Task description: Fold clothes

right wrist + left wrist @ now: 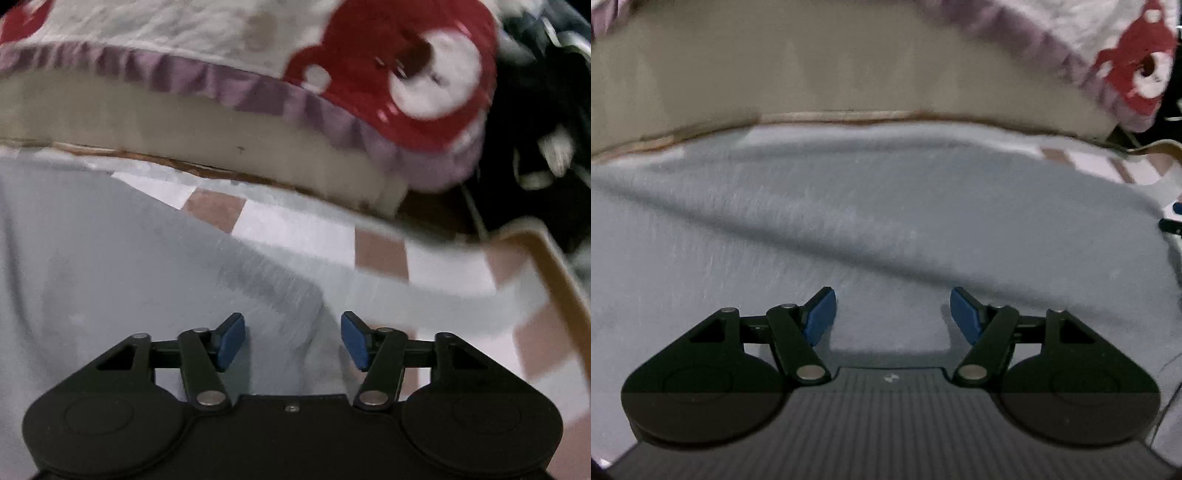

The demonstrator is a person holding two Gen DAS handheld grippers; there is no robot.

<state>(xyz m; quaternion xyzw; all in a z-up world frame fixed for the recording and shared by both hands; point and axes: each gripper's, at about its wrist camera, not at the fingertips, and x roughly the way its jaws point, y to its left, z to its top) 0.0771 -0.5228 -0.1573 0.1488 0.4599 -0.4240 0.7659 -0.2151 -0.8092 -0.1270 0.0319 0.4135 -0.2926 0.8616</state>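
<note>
**Both grippers hanging open over a grey garment**

Nearest the left wrist camera, the left gripper (892, 314) is pointing down at a grey garment (849, 221), its blue pads (820, 318) standing well apart with nothing between them. That garment is lying spread across a pink-and-white checked cloth (1108, 166), with one long crease running from the left toward the near right. Beyond it, a beige mattress edge (831, 74) is crossing the view, and a white blanket with red shapes and a purple frill (1108, 55) is hanging over it at the far right.

Nearest the right wrist camera, the right gripper (293, 341) is likewise gaping, gripping nothing, above the garment's right edge (129, 258). Checked cloth is showing bare to the right (303, 229); farther off, the blanket (388, 74) is draping over the mattress (184, 122). Both views are blurred.
</note>
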